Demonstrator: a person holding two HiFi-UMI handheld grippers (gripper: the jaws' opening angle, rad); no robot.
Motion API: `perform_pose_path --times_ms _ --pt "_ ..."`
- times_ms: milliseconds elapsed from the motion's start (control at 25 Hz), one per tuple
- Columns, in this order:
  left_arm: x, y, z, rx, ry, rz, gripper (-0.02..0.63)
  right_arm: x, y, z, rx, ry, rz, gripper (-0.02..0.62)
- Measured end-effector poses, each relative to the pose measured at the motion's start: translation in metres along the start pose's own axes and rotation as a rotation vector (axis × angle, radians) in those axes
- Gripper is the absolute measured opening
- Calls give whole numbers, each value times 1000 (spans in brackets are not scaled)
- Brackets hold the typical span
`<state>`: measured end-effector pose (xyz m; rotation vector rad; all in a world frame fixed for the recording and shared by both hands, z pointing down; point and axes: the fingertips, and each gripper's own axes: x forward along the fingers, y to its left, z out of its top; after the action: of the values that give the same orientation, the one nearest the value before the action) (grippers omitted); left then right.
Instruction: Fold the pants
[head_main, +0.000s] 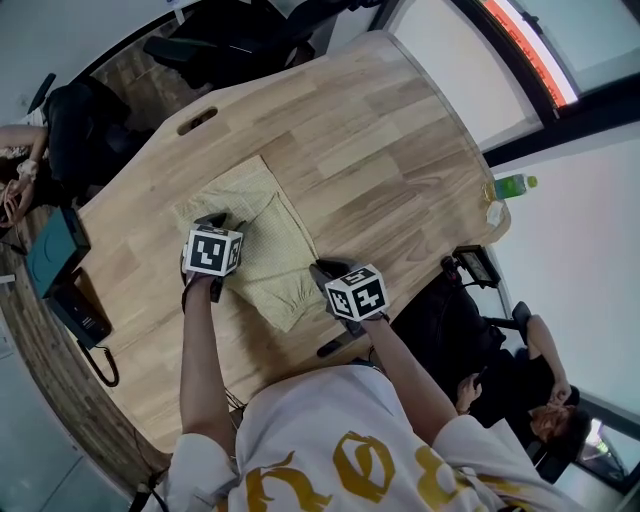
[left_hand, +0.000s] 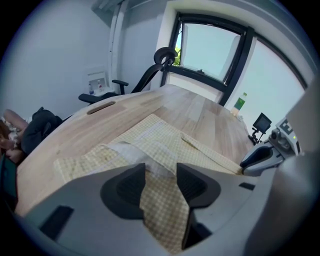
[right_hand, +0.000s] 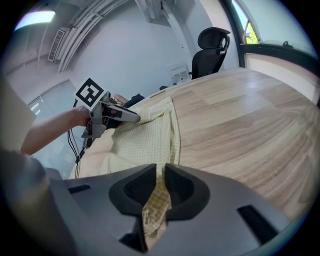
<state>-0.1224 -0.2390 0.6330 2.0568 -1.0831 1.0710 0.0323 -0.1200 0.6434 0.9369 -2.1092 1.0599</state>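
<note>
Your pants (head_main: 262, 250) are a thin woven cloth, pale yellow with a fine check. It looks matt and soft, and it creases where it lies doubled. The left gripper view shows a paler patch (left_hand: 134, 151) of plain cloth on them. The worktop (head_main: 400, 150) beneath is light wood with a long visible grain, smooth, with a low satin sheen. Your left tool (left_hand: 160, 175) and right tool (right_hand: 160, 175) have matt grey plastic shells and darker, finely ribbed pads (left_hand: 126, 189). The green bottle (head_main: 512, 185) looks like glossy plastic.
</note>
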Motion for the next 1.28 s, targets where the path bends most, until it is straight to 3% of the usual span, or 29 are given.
perform_pose_path --times_ms 120,200,280,640,1080,1280 --pt "2 -5 -5 10 28 -19 190 4 0 1 11 12 14 51" --pt "4 -8 -12 5 57 -26 137 6 0 -1 -7 26 16 51" --pt "9 -8 -17 10 71 -3 128 7 -3 -4 -18 39 11 51" --pt "11 -1 -4 35 3 90 22 10 -11 -12 27 58 25 44" --pt "-13 11 53 -40 -128 103 15 11 -14 -11 73 68 44 17" --pt "-6 20 83 -4 -158 143 14 10 -12 -12 66 57 48 15"
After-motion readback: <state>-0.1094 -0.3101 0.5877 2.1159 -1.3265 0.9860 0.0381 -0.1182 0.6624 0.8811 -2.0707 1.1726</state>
